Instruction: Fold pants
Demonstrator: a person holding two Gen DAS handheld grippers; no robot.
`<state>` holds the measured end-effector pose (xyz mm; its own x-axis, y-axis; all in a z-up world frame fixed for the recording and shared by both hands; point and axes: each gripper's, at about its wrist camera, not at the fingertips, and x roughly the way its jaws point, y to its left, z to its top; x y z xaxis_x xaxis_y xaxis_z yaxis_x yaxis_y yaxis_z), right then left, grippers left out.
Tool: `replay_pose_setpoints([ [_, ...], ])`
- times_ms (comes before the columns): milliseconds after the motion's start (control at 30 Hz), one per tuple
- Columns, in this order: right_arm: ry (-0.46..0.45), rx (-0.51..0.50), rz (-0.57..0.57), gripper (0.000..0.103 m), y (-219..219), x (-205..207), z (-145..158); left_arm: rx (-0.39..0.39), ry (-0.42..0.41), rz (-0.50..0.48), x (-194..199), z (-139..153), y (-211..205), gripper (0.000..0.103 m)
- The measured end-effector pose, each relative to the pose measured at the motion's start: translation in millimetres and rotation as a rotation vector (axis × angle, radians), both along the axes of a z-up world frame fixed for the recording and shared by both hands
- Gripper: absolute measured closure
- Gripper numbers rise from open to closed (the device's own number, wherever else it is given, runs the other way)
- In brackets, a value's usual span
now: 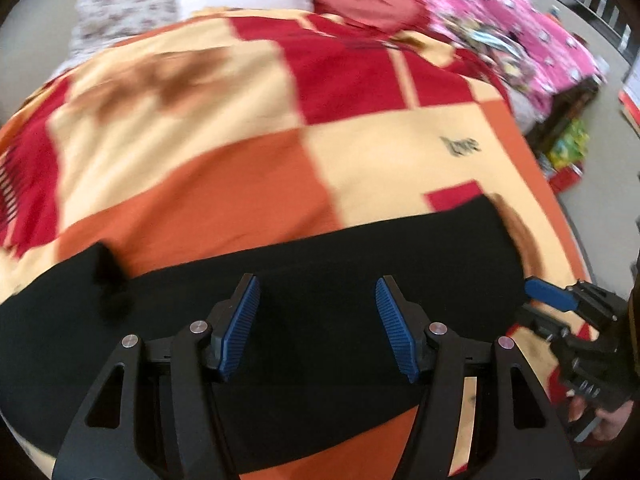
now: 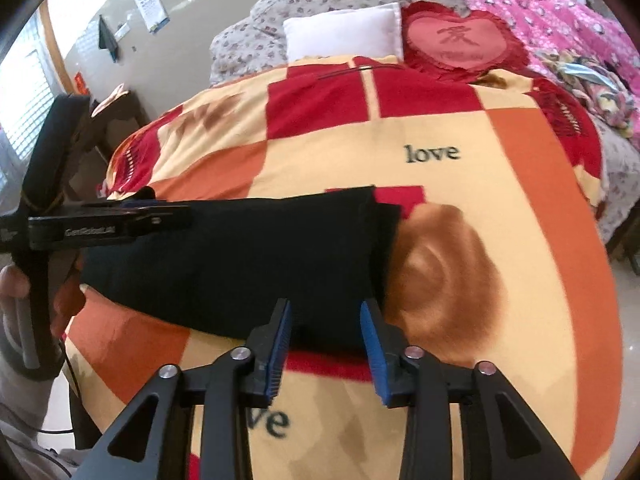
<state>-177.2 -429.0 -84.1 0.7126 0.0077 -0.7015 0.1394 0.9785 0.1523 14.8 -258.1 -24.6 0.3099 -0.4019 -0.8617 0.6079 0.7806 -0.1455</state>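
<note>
The black pants (image 1: 304, 312) lie folded in a long band across the near part of a patchwork bedspread (image 1: 224, 168); they also show in the right wrist view (image 2: 248, 260). My left gripper (image 1: 318, 292) is open and empty, hovering over the middle of the band. It shows from the side in the right wrist view (image 2: 136, 212) at the pants' left end. My right gripper (image 2: 326, 312) is open and empty at the band's near right edge. It shows in the left wrist view (image 1: 538, 292) at the pants' right end.
A white pillow (image 2: 344, 30), a red heart cushion (image 2: 460, 42) and a pink quilt (image 2: 560, 20) lie at the head of the bed. A dark bedside stand (image 2: 116, 120) is left of the bed. Shelves and boxes (image 1: 568, 152) stand on the floor to the right.
</note>
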Motion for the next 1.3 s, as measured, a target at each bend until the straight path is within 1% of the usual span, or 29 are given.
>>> replay_pose_setpoints([
  [33, -0.005, -0.001, -0.012, 0.060, -2.4, -3.4, 0.9, -0.007, 0.014, -0.021, -0.1, -0.2, -8.2, 0.042],
  [67, -0.011, 0.005, -0.021, 0.059, -5.4, -6.1, 0.2, -0.015, 0.032, -0.045, 0.7, -0.6, -18.1, 0.042],
  [133, 0.001, 0.038, -0.026, 0.058, -12.0, -7.9, -5.7, -0.027, 0.055, -0.092, 3.1, -0.8, -37.2, 0.042],
  [200, 0.011, 0.085, -0.031, 0.058, -18.7, -5.2, -14.7, -0.019, 0.058, -0.127, 4.9, -1.6, -56.0, 0.042],
  [233, -0.015, 0.090, -0.030, 0.057, -18.9, -6.6, -14.7, -0.010, 0.059, -0.139, 6.8, -3.2, -66.8, 0.042],
  [333, -0.055, 0.139, -0.004, 0.055, -19.0, -7.3, -17.8, 0.006, 0.080, -0.167, 11.0, -7.9, -87.1, 0.042],
  [467, -0.097, 0.172, 0.007, 0.051, -18.5, -4.4, -20.5, 0.016, 0.093, -0.215, 9.5, -13.5, -115.3, 0.042],
  [600, -0.135, 0.217, 0.020, 0.041, -18.7, -0.3, -22.1, 0.032, 0.101, -0.256, 4.0, -17.7, -141.2, 0.042],
  [633, -0.142, 0.226, 0.019, 0.039, -18.9, 0.3, -22.5, 0.038, 0.109, -0.267, 2.9, -19.4, -147.9, 0.041],
  [667, -0.146, 0.237, 0.015, 0.039, -19.0, 0.6, -22.7, 0.044, 0.098, -0.271, 1.5, -19.7, -151.9, 0.038],
  [700, -0.150, 0.250, 0.008, 0.039, -19.7, 1.2, -22.9, 0.052, 0.088, -0.281, -0.4, -20.7, -155.6, 0.032],
  [800, -0.180, 0.338, -0.012, 0.039, -27.9, 1.7, -25.7, 0.084, 0.037, -0.308, -7.3, -22.5, -164.1, 0.031],
  [833, -0.190, 0.375, -0.020, 0.046, -31.6, 3.1, -27.5, 0.085, 0.023, -0.311, -8.7, -23.2, -165.0, 0.031],
  [867, -0.181, 0.383, -0.028, 0.054, -33.6, 6.2, -28.0, 0.080, 0.007, -0.312, -9.4, -23.6, -165.0, 0.034],
  [900, -0.166, 0.377, -0.040, 0.069, -34.5, 10.1, -28.7, 0.076, -0.009, -0.315, -9.8, -23.6, -165.1, 0.048],
  [933, -0.150, 0.368, -0.042, 0.079, -34.8, 15.9, -29.3, 0.073, -0.027, -0.321, -9.6, -23.0, -165.0, 0.068],
  [967, -0.142, 0.369, -0.038, 0.082, -34.4, 19.6, -29.4, 0.057, -0.010, -0.328, -8.0, -22.2, -164.2, 0.074],
  [1000, -0.134, 0.362, -0.033, 0.084, -32.7, 22.6, -27.9, 0.025, 0.039, -0.339, -4.5, -22.1, -162.9, 0.084],
  [1067, -0.135, 0.316, -0.025, 0.086, -27.2, 25.2, -18.4, -0.005, 0.073, -0.327, 1.9, -20.2, -159.6, 0.091],
  [1100, -0.153, 0.288, -0.018, 0.086, -22.7, 24.9, -9.7, -0.023, 0.087, -0.322, 4.3, -17.3, -155.9, 0.091],
  [1167, -0.184, 0.240, 0.021, 0.086, -8.9, 24.8, 8.1, -0.094, 0.125, -0.315, 9.0, -2.4, -141.5, 0.091],
  [1200, -0.191, 0.219, 0.047, 0.086, -0.5, 26.6, 16.4, -0.119, 0.122, -0.307, 10.5, 7.8, -134.5, 0.091],
  [1300, -0.217, 0.215, 0.113, 0.086, 18.1, 34.1, 35.9, -0.159, 0.050, -0.266, 9.8, 45.2, -105.7, 0.091],
])
